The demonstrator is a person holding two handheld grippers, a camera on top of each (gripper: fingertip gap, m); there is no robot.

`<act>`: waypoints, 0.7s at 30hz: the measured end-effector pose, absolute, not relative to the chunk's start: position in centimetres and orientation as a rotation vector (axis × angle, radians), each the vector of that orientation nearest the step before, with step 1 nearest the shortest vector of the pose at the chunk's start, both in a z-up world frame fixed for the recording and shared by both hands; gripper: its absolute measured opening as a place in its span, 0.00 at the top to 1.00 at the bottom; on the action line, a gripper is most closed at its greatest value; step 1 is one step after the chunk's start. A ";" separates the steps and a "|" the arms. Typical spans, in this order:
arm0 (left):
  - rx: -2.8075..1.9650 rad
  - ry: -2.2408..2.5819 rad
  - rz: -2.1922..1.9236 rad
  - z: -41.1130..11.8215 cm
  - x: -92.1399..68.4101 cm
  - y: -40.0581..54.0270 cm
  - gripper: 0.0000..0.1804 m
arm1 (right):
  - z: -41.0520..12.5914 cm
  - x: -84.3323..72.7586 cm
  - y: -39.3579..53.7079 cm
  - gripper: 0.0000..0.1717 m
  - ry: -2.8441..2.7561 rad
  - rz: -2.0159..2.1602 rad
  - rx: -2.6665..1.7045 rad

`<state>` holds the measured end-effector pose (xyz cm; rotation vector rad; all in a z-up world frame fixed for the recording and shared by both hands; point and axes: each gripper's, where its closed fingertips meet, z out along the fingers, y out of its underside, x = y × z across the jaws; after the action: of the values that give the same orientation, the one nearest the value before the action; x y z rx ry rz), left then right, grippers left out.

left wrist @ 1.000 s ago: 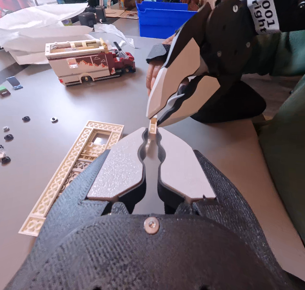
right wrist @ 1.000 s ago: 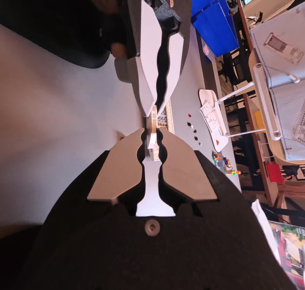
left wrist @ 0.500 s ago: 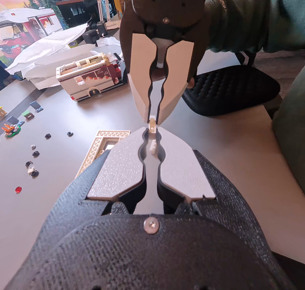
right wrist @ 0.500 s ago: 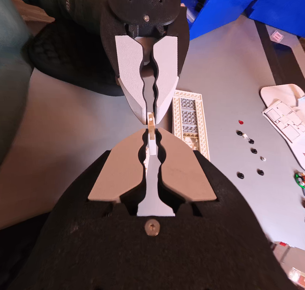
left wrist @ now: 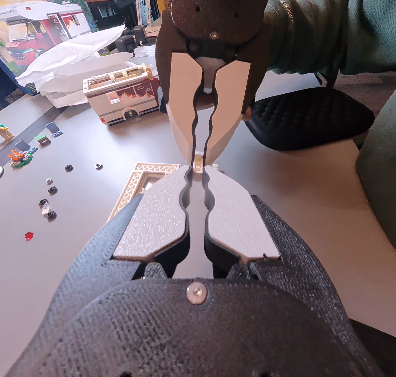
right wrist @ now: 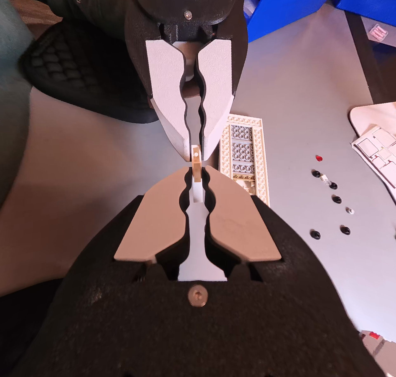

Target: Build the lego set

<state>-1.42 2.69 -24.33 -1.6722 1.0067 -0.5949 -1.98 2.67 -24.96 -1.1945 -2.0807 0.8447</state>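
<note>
Grippers tip-to-tip as before: left hand-held gripper (left wrist: 197, 169) and right hand-held gripper (right wrist: 196, 171) both clamp tan brick piece (left wrist: 197, 165).

A white and dark-red toy camper (left wrist: 122, 96) stands toward the desk's (left wrist: 278, 206) far edge before crumpled white paper (left wrist: 70, 60). Small black round pieces (right wrist: 334, 199) and 1 red stud (right wrist: 318, 158) lie scattered beside a cream studded plate (right wrist: 242, 152).

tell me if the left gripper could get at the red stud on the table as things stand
Probably not yet. The left gripper is shut on a small tan brick piece that the right gripper also grips. The red stud lies in the open on the table, nothing over it, but those jaws are occupied.
</note>
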 end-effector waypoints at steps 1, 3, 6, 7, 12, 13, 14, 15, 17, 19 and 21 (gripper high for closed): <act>-1.676 1.004 -0.593 -24.4 -1.5 2.7 0.95 | -25.1 -2.0 2.7 0.96 -2.082 0.848 -1.198; -1.683 1.004 -0.600 -24.6 -1.5 2.7 0.95 | -25.2 -2.1 2.7 0.95 -2.082 0.855 -1.197; -1.681 1.003 -0.603 -24.6 -1.6 2.8 0.96 | -25.0 -2.1 2.9 0.95 -2.077 0.862 -1.189; -1.683 1.005 -0.599 -24.6 -1.6 2.9 0.96 | -25.0 -2.1 2.9 0.95 -2.081 0.862 -1.187; -1.689 1.003 -0.609 -24.8 -1.6 3.0 0.96 | -25.2 -2.0 2.9 0.96 -2.112 0.860 -1.186; -1.689 1.004 -0.605 -24.9 -1.6 3.0 0.96 | -25.3 -2.0 2.9 0.96 -2.113 0.862 -1.188; -1.692 1.005 -0.606 -24.9 -1.6 3.0 0.96 | -25.4 -2.1 2.9 0.96 -2.112 0.867 -1.192; -1.694 1.002 -0.609 -25.0 -1.7 3.0 0.96 | -25.4 -2.1 3.0 0.96 -2.109 0.872 -1.196; -1.697 0.999 -0.611 -25.0 -1.7 3.1 0.96 | -25.4 -2.1 3.0 0.96 -2.102 0.877 -1.202; -1.699 1.000 -0.610 -25.1 -1.7 3.1 0.96 | -25.5 -2.1 3.0 0.96 -2.103 0.875 -1.207; -1.706 0.998 -0.605 -25.2 -1.7 3.2 0.95 | -25.6 -2.1 3.1 0.96 -2.099 0.868 -1.221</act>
<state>-1.71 3.17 -25.18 -1.7056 0.9975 -0.6051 -2.07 3.06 -25.64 -1.2208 -2.0990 0.8678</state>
